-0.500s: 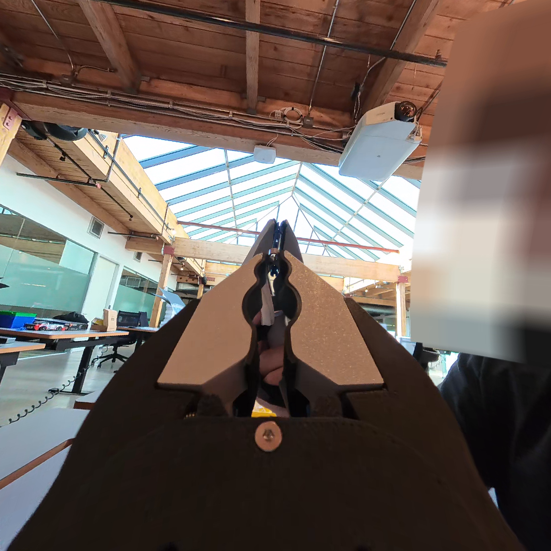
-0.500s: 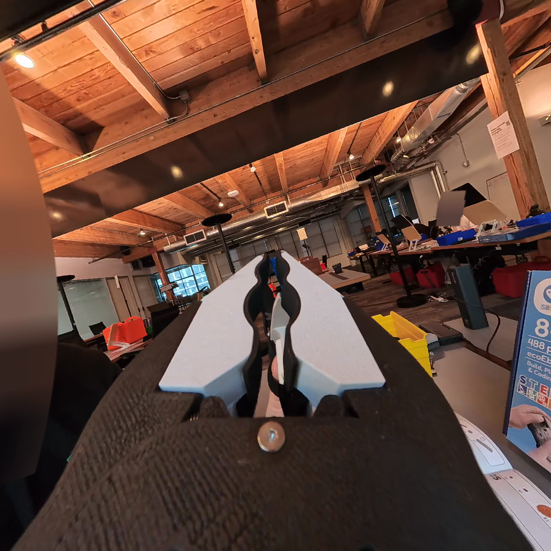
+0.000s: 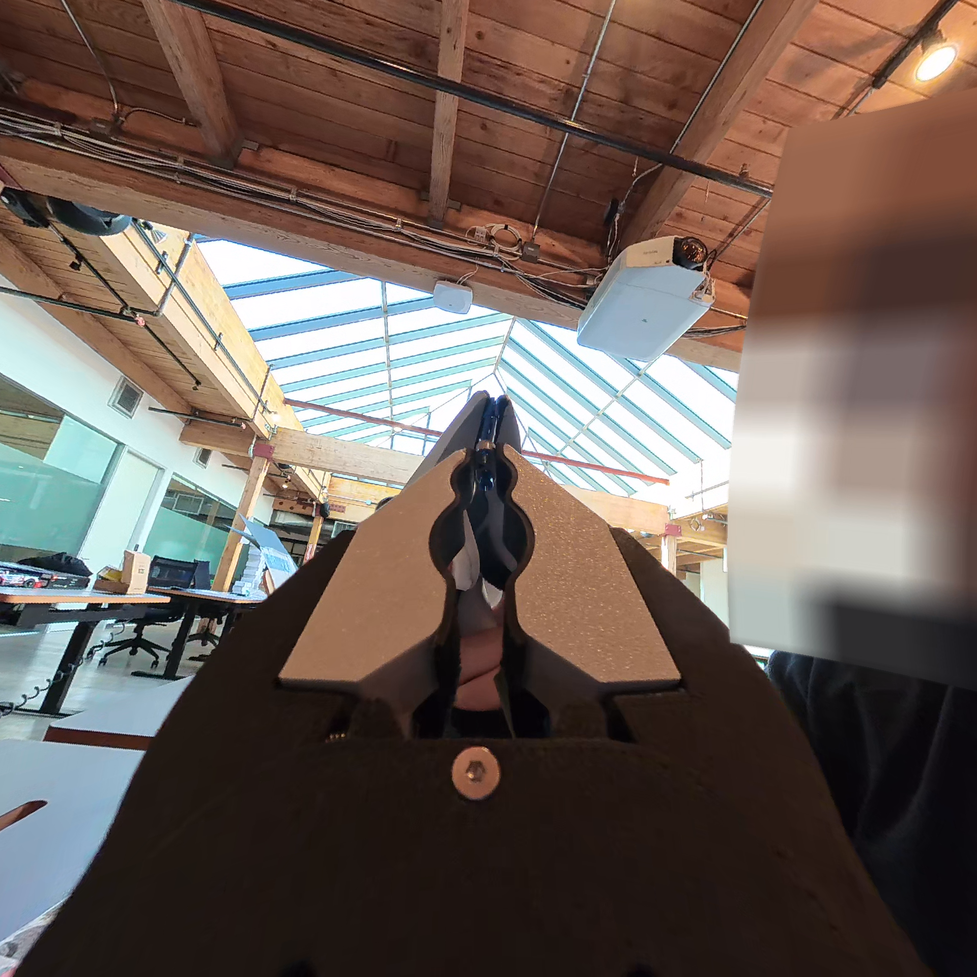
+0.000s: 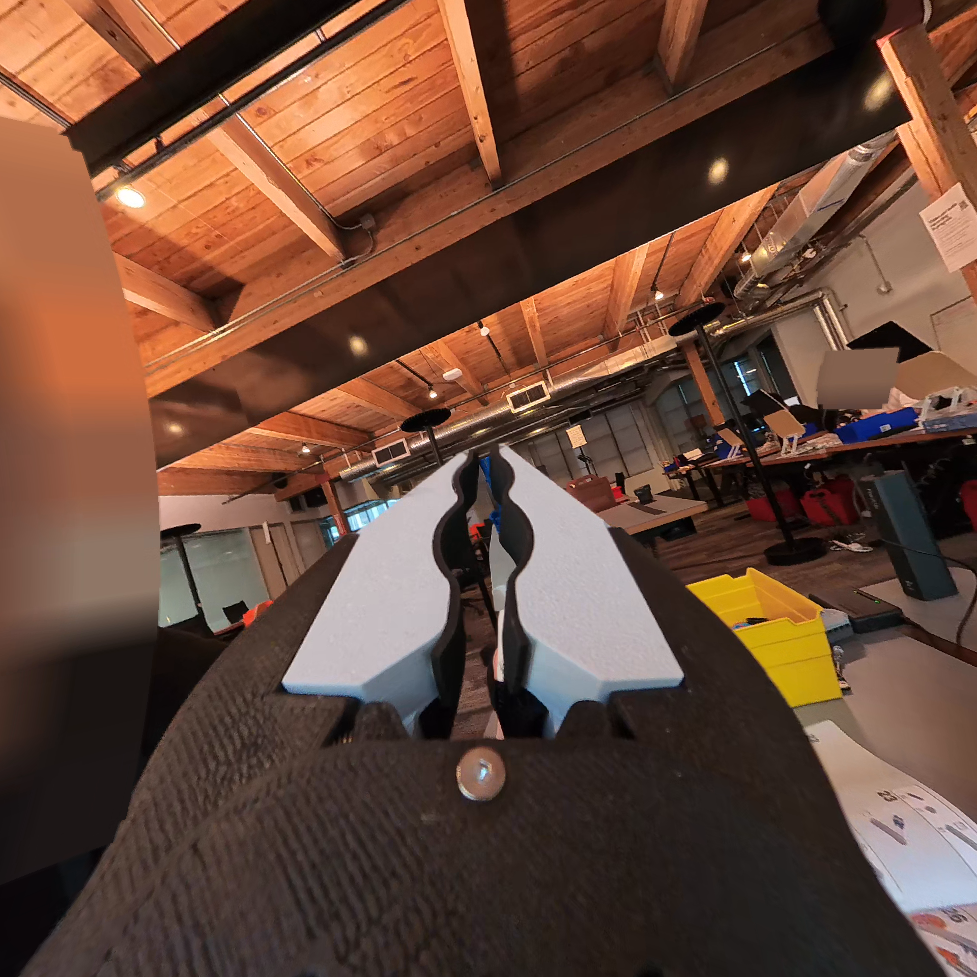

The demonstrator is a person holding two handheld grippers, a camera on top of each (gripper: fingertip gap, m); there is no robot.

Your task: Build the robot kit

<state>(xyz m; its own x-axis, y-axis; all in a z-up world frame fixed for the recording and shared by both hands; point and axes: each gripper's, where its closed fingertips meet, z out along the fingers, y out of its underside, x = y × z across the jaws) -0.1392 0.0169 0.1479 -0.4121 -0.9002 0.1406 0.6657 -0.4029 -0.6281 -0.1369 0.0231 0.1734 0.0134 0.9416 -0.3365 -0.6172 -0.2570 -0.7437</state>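
Small blue object (image 3: 485,465) sits at frame centre, pinched near the tips of the left gripper (image 3: 494,409), whose jaws are pressed together on it. The right gripper (image 4: 485,457) leaves a slim gap with something blue at its tips and a white strip (image 4: 498,560) inside; whether it grips, I cannot tell. A yellow bin (image 4: 772,634) lies at right and a white projector (image 3: 645,301) hangs at upper right.

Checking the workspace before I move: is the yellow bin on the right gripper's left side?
No, the yellow bin sits on the table to the right of the right gripper.
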